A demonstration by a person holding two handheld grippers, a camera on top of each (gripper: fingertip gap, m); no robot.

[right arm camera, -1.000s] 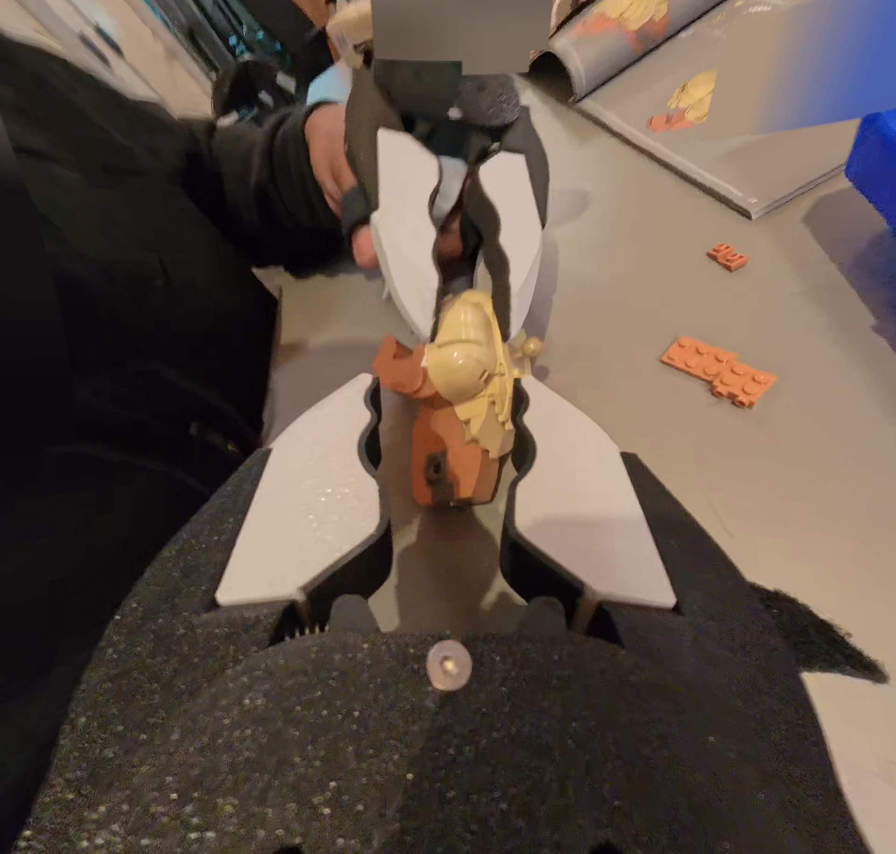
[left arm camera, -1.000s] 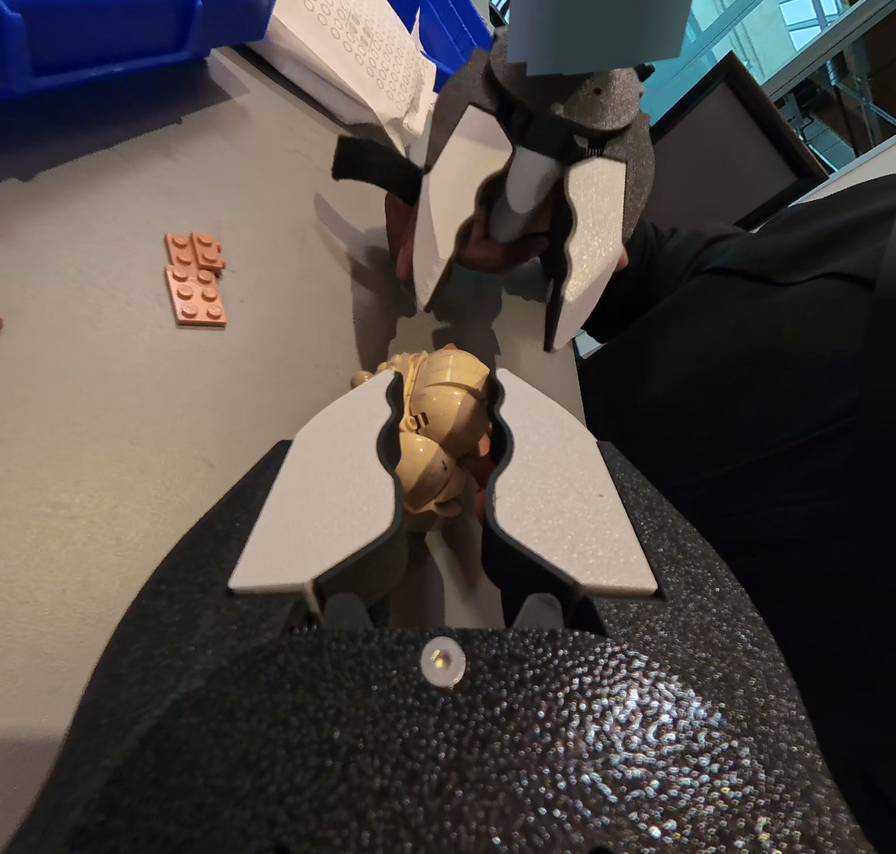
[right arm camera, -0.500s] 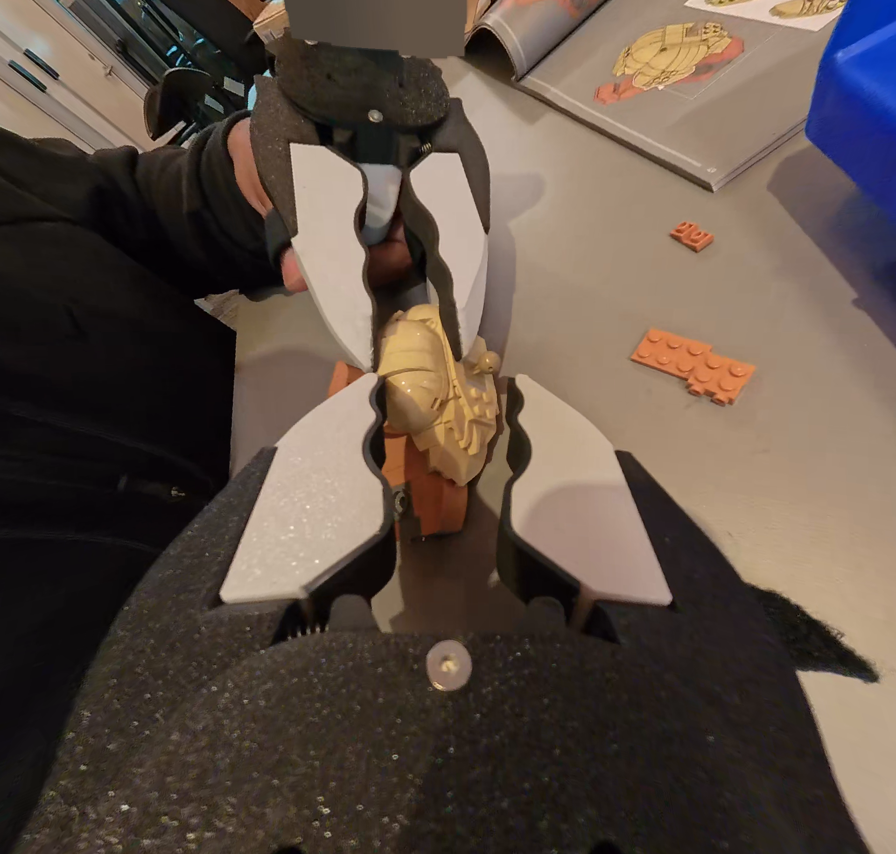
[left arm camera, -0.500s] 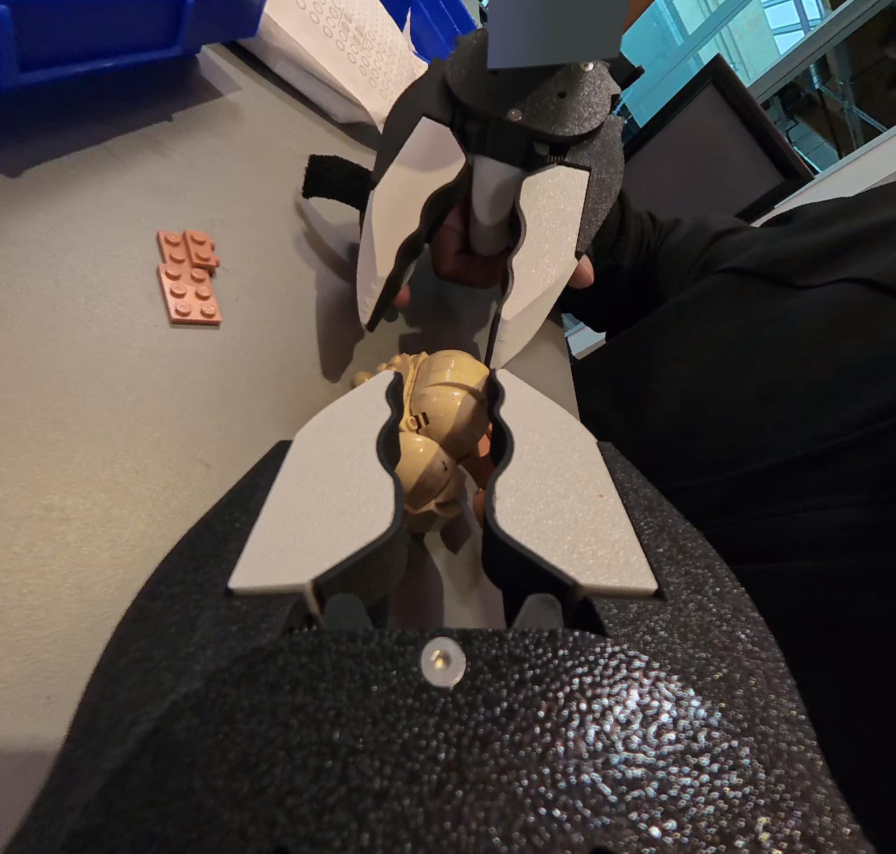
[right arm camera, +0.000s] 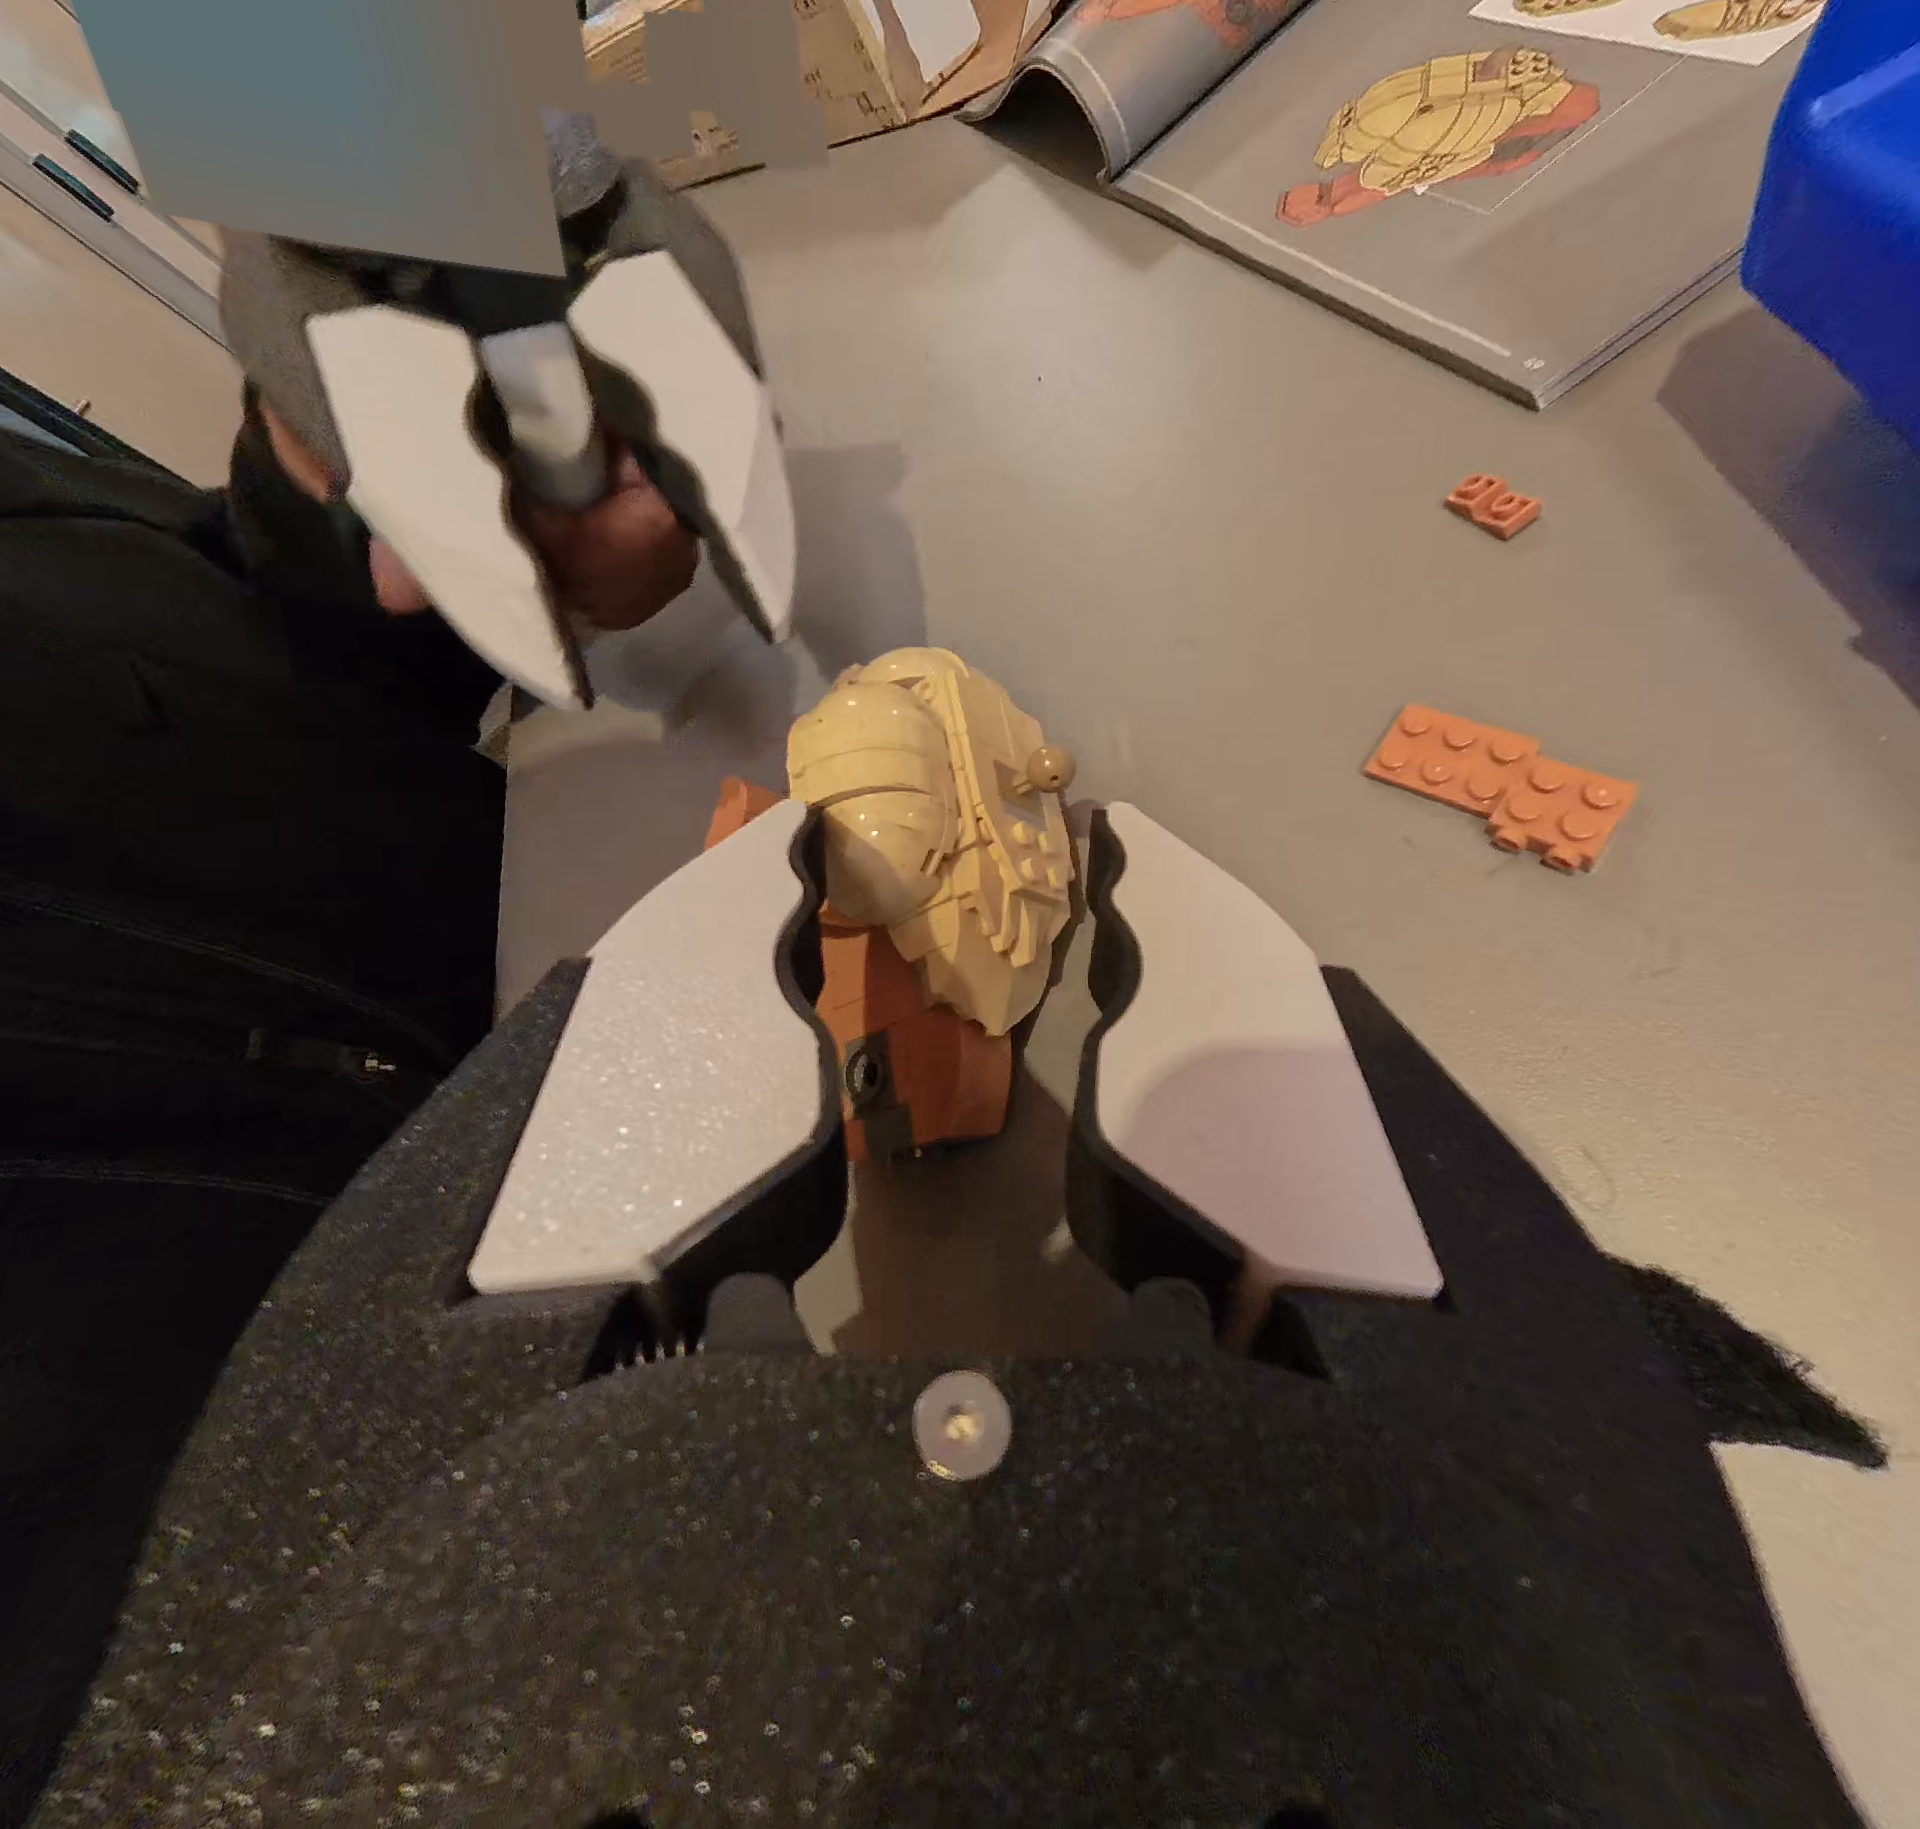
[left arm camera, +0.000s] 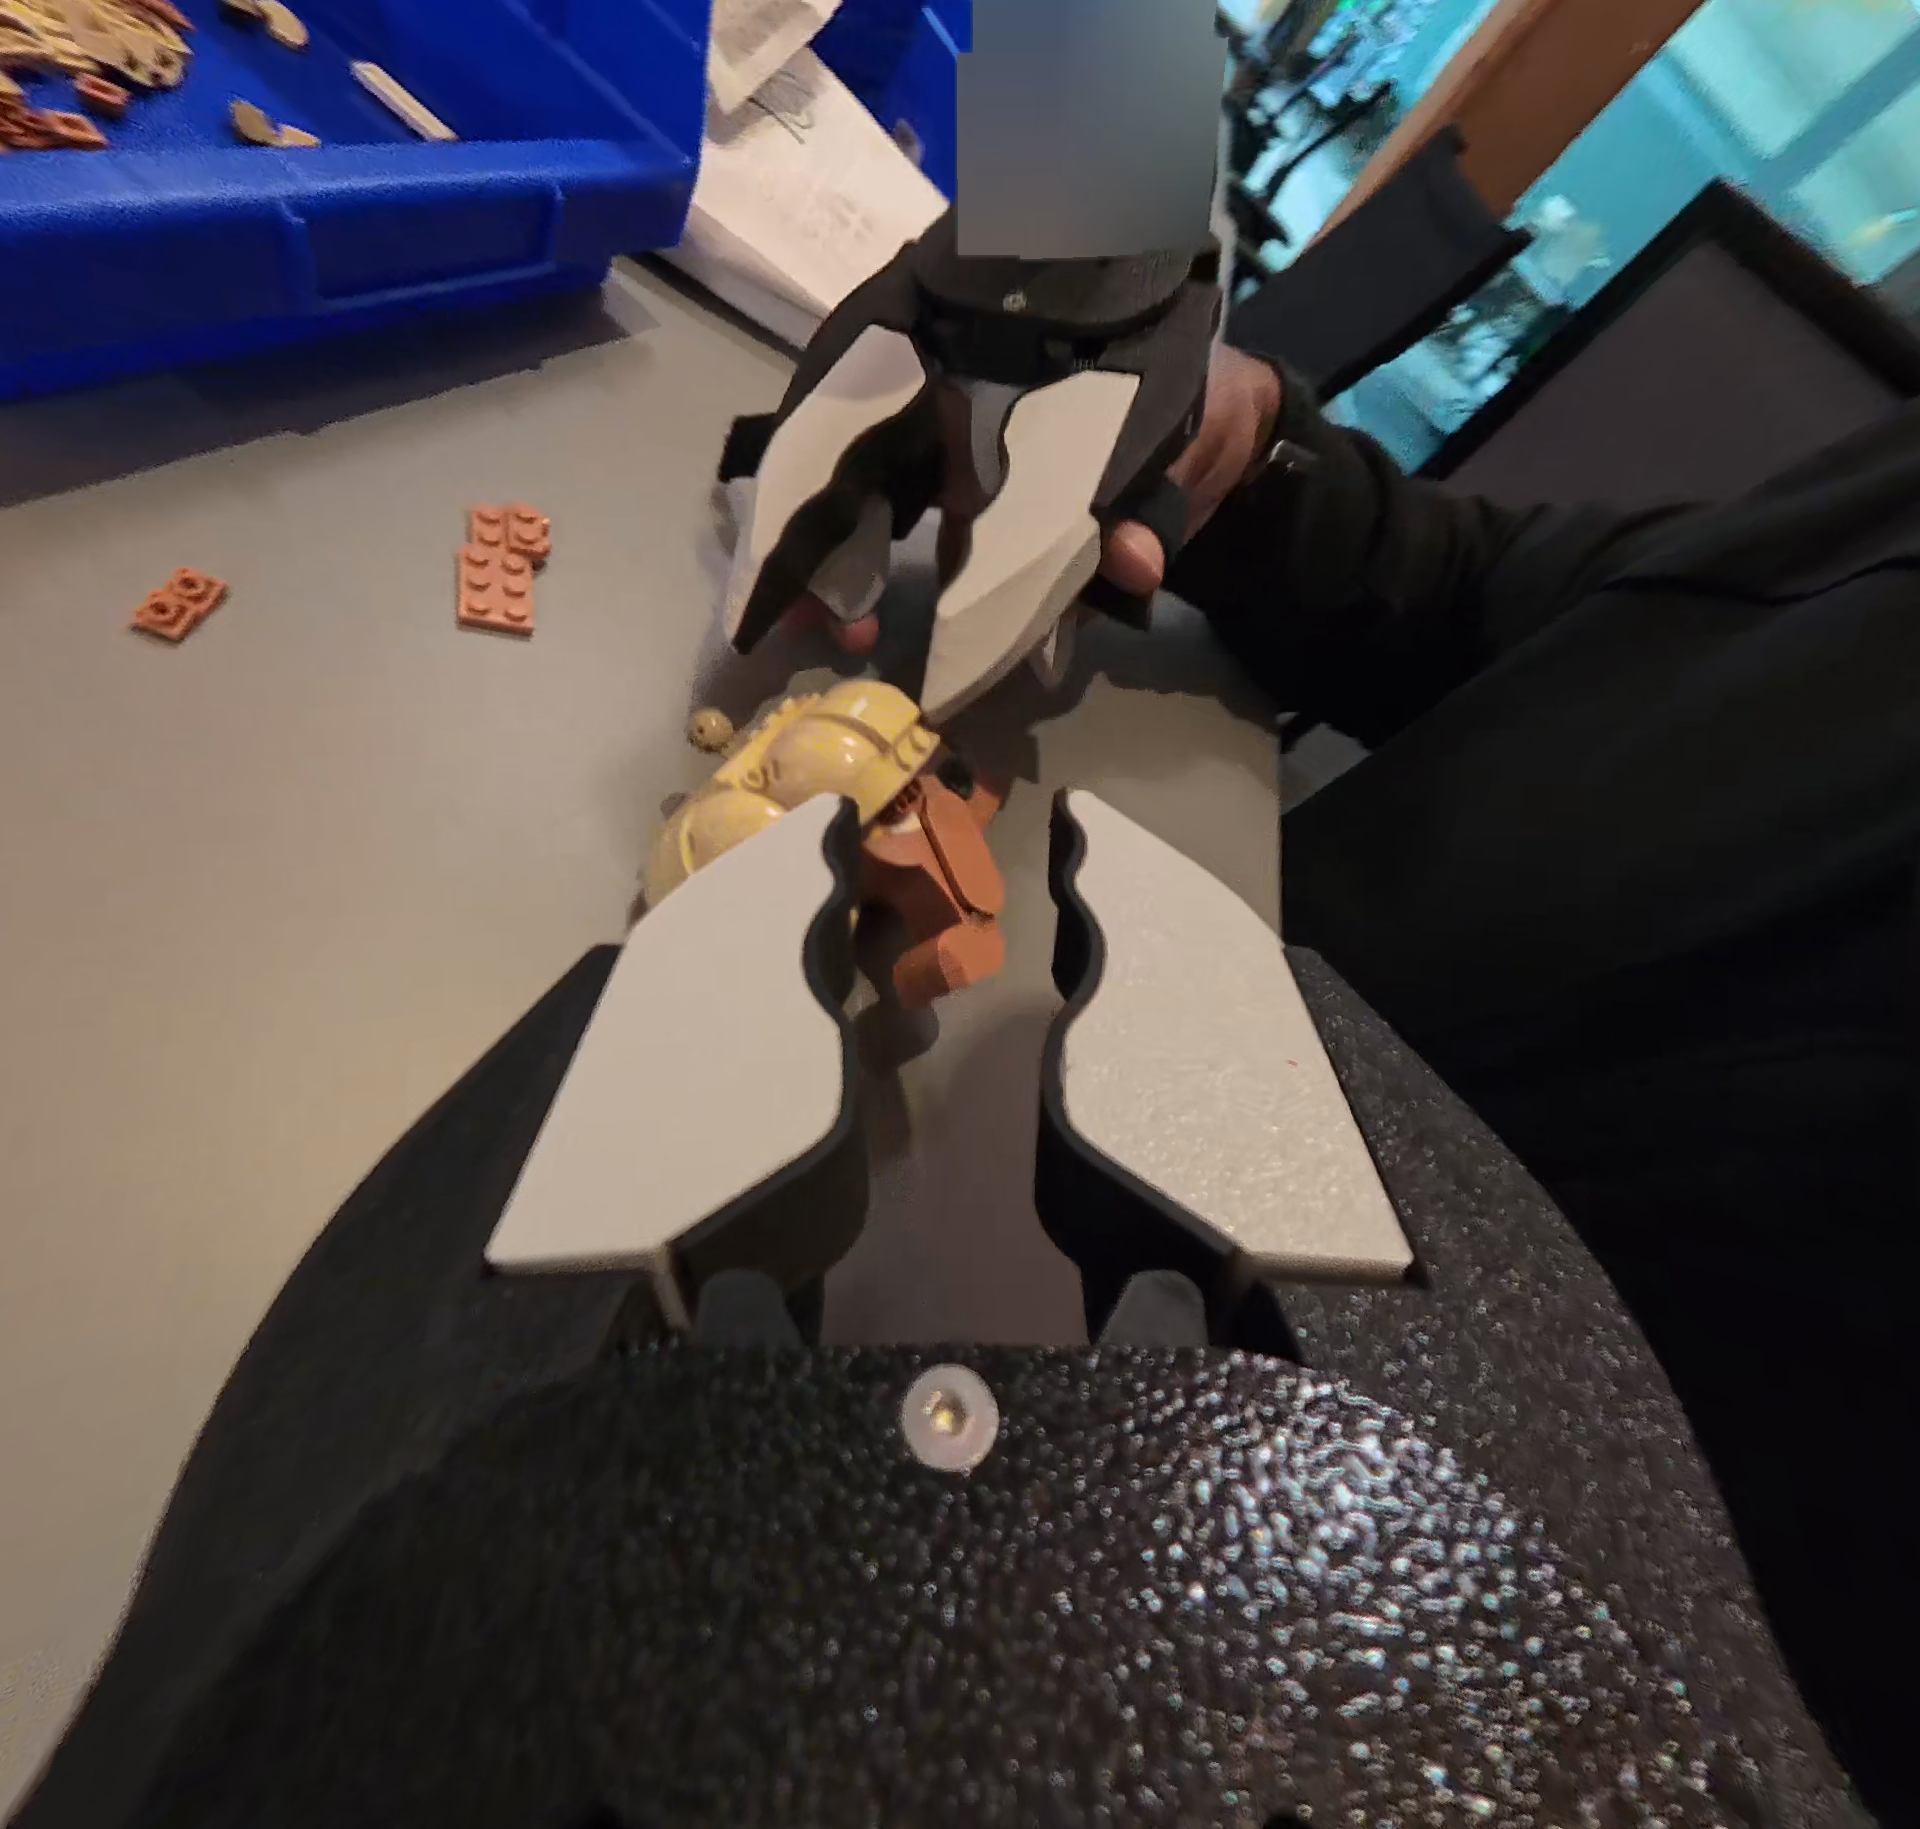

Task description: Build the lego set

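The blue bin (left arm camera: 343,210), far ahead and left of the left gripper (left arm camera: 940,813), holds loose tan and brown pieces in its compartments. A second blue bin (right arm camera: 1839,148) shows at the right edge, ahead of the right gripper (right arm camera: 945,823).

The lego model (right arm camera: 935,865), tan shell on a brown base, stands on the grey table (right arm camera: 1195,584). The right gripper's jaws are spread wide around it; whether they touch it cannot be told. The left gripper's jaws are also spread and hold nothing, the model just past the left fingertip.

A brown plate (right arm camera: 1496,792) and small brown piece (right arm camera: 1491,506) lie ahead-right of the right jaws, bare table around them. The open booklet (right arm camera: 1403,169) lies farther ahead. The table edge runs close beside the model.
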